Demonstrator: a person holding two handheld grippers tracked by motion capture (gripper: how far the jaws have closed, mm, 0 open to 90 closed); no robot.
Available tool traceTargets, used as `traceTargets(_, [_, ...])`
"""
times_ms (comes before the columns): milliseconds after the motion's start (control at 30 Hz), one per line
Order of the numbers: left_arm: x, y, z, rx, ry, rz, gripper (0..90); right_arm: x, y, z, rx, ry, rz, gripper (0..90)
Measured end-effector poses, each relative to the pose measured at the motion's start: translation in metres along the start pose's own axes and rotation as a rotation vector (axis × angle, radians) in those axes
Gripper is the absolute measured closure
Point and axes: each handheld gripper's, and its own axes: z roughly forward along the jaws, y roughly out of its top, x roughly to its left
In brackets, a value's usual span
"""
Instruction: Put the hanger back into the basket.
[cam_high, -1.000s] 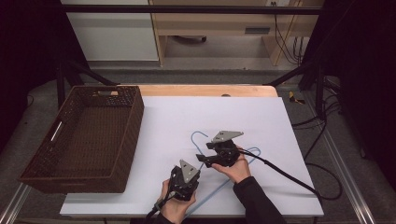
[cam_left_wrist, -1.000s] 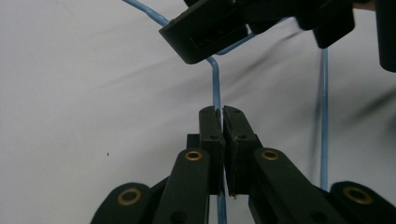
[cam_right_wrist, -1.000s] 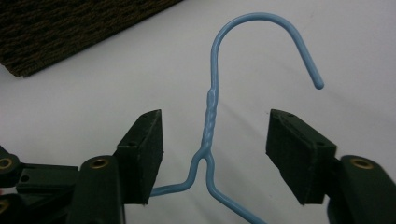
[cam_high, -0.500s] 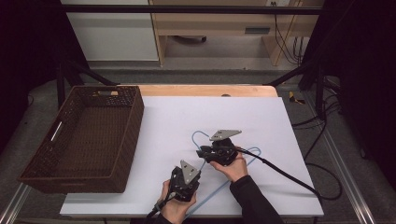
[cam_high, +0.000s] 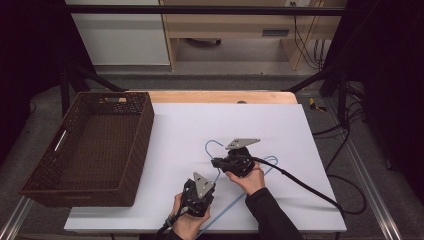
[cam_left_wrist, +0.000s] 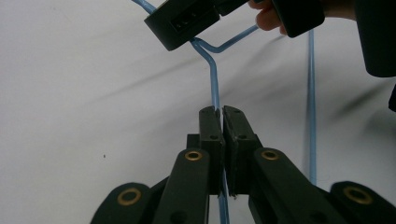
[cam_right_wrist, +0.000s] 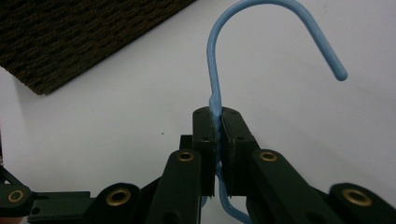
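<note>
A blue wire hanger (cam_high: 208, 145) lies on the white table (cam_high: 300, 130), with both grippers on it. My right gripper (cam_high: 216, 163) points left and is shut on the twisted neck just below the hook (cam_right_wrist: 212, 60); its jaws have just been closing onto that neck. In the right gripper view, my right gripper (cam_right_wrist: 216, 112) has the wire pinched between its pads. My left gripper (cam_high: 212, 177) sits nearer the front edge, shut on the hanger's sloping shoulder wire (cam_left_wrist: 214, 79). The left gripper view has my left gripper (cam_left_wrist: 222, 109) clamped on that wire, and the right gripper (cam_left_wrist: 182, 21) beyond it.
A dark woven basket (cam_high: 142, 131) stands at the table's left side, and its corner (cam_right_wrist: 70, 32) is close to the hook. Each gripper trails a black cable (cam_high: 300, 185) toward the front right. A wooden strip (cam_high: 220, 96) borders the table's far edge.
The right gripper's jaws look narrower than before, drawn in around the hanger's neck. Both hands and the hanger stay where they were.
</note>
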Motion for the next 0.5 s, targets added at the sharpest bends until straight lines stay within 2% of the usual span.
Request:
traceTargets(267, [0.002,0.0,0.0,-0.012,-0.011,0.009,86.9,0.001,0.0,-0.001,0.002,0.0,0.004,86.2])
traceTargets(367, [0.004,0.001,-0.002,-0.021,-0.036,0.008,86.5,0.001,0.001,-0.003,0.003,0.002,0.005,86.1])
traceTargets(400, [0.008,0.002,-0.005,-0.032,-0.075,-0.001,85.0,0.001,0.001,-0.003,0.003,0.005,0.0,86.1])
traceTargets(433, [0.009,0.003,-0.007,-0.033,-0.096,-0.013,82.2,0.002,0.001,-0.003,0.001,0.007,0.001,86.1])
traceTargets(500, [0.012,0.006,-0.011,-0.013,-0.106,-0.011,76.5,0.002,0.001,-0.004,-0.001,0.012,0.002,86.1])
